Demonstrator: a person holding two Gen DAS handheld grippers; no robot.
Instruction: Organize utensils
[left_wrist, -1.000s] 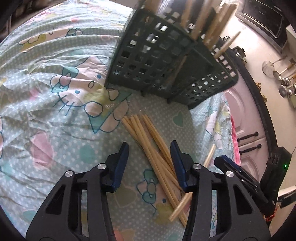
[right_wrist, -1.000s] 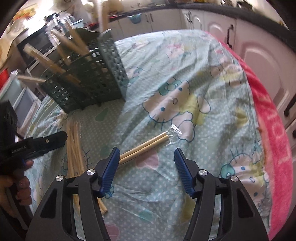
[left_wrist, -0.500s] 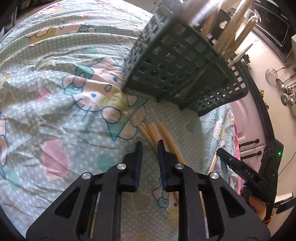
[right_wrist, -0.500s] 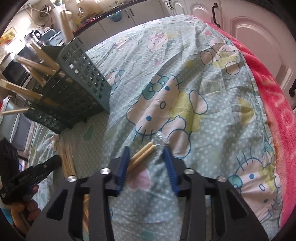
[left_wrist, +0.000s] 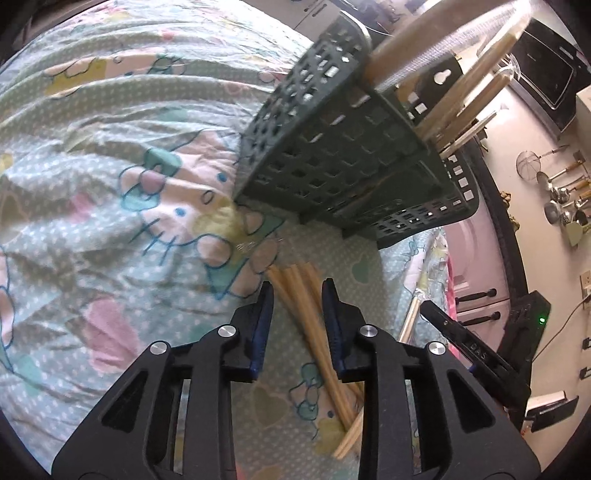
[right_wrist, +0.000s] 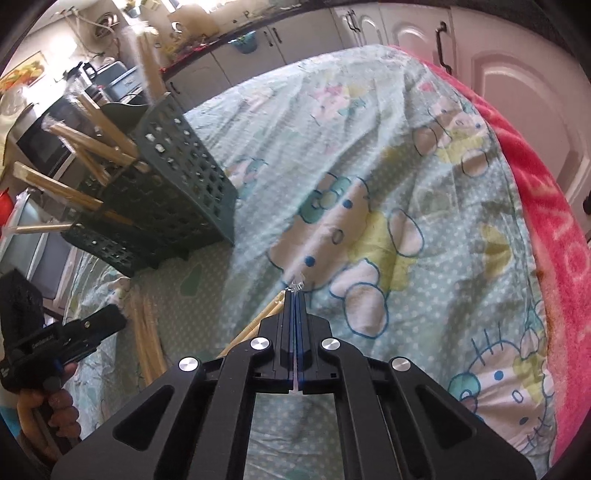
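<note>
Lying between the left tongs, a bundle of chopsticks runs with its long axis from just under the tips back toward the person. These tongs are partly spread; they have just been opening, and the pads stand on either side of the sticks without pressing them. The right tongs are pressed together; they have just been closing, on the clear wrapper at the end of a wrapped pair, whose sticks slant away to their left. Ahead of both tongs, and to the left of the right ones, stands the green basket on the cloth covering the tabletop, with more sticks already in it. The left tongs seem the nearer.
</note>
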